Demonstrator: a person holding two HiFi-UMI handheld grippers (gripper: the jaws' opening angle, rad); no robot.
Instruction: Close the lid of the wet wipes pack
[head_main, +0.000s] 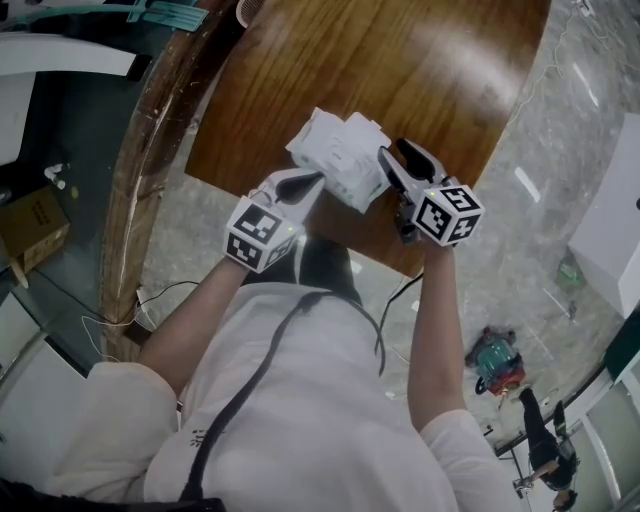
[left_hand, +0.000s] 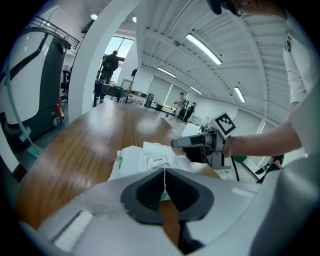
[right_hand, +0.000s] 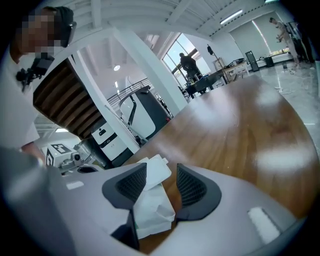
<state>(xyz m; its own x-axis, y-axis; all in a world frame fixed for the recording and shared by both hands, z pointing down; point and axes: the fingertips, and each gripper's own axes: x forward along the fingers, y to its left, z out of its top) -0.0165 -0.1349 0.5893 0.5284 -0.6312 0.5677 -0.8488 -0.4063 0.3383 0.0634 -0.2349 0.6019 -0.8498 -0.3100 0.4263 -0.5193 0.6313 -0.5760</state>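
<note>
Lying on wooden table (head_main: 400, 60), near its front edge: one white wet wipes pack (head_main: 340, 158), lid flap (right_hand: 154, 175) lifted off the top face. Left gripper (left_hand: 164, 175): over the table's front edge, jaws pressed together on the pack's thin end seam. Right gripper (right_hand: 161, 174): also at that front edge, jaws spread, straddling the pack's end and raised flap.
</note>
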